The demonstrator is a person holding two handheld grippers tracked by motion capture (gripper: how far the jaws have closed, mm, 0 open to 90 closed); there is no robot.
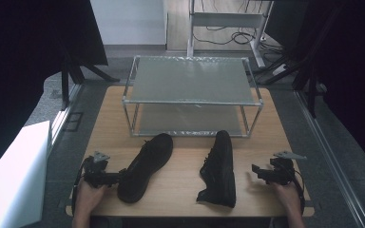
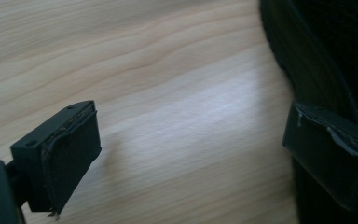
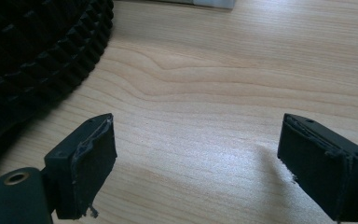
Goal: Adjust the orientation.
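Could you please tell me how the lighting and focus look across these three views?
High view: dim, black corners, table evenly lit. Left gripper view: bright glare on the wood, left shoe dark and soft. Right gripper view: right shoe sole nearly black, wood grain sharp.

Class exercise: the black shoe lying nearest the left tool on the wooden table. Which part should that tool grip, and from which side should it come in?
Probably the heel collar of the left shoe. Its heel end points toward the left tool, which is open at the shoe's near side. The opening's rim looks thin enough for the jaws; the sole and body look too wide. Come in from the person's side, one jaw inside the opening, one outside.
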